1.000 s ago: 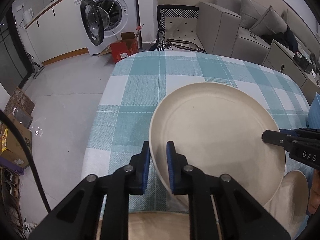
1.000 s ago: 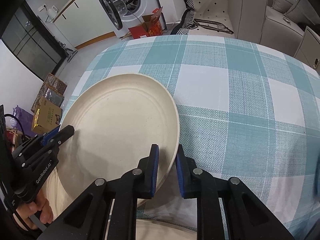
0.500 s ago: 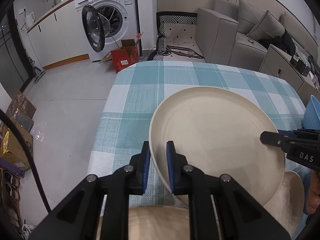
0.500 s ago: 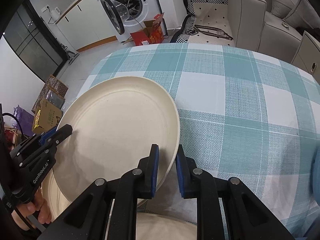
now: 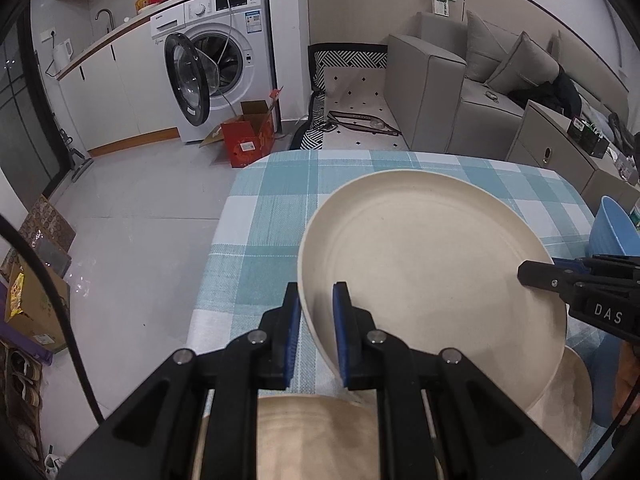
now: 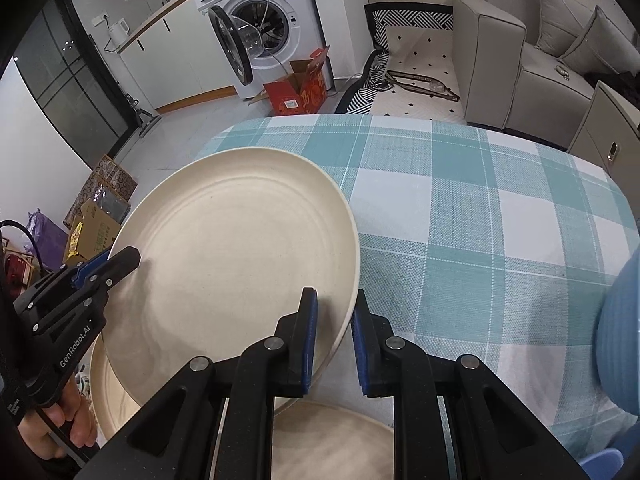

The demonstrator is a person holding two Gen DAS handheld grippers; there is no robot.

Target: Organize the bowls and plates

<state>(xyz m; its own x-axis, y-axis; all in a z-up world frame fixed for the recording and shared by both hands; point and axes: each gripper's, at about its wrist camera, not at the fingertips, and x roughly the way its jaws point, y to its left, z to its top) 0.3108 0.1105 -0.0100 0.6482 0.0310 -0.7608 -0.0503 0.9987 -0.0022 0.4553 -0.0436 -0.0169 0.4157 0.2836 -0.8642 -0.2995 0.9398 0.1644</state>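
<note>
A large cream plate [image 5: 432, 280] hangs tilted above the checked table [image 5: 264, 240], gripped at two opposite rims. My left gripper [image 5: 316, 300] is shut on its left rim, blue pads on either side of the edge. My right gripper [image 6: 336, 304] is shut on the right rim of the same plate [image 6: 240, 256]. Each gripper also shows in the other's view: the right gripper [image 5: 528, 272] and the left gripper [image 6: 124, 258]. Beneath lie two more cream plates [image 5: 320, 440] [image 5: 568, 400], partly hidden by the fingers.
A blue bowl [image 5: 612, 232] stands at the table's right side, blurred and close in the right wrist view [image 6: 620, 328]. Beyond the table are a grey sofa [image 5: 460, 92], a washing machine [image 5: 224, 60] with its door open and a red box [image 5: 248, 140] on the floor.
Both grippers have risen together with the cream plate held between them. The table and the lower plates look farther below, and more of the room shows.
</note>
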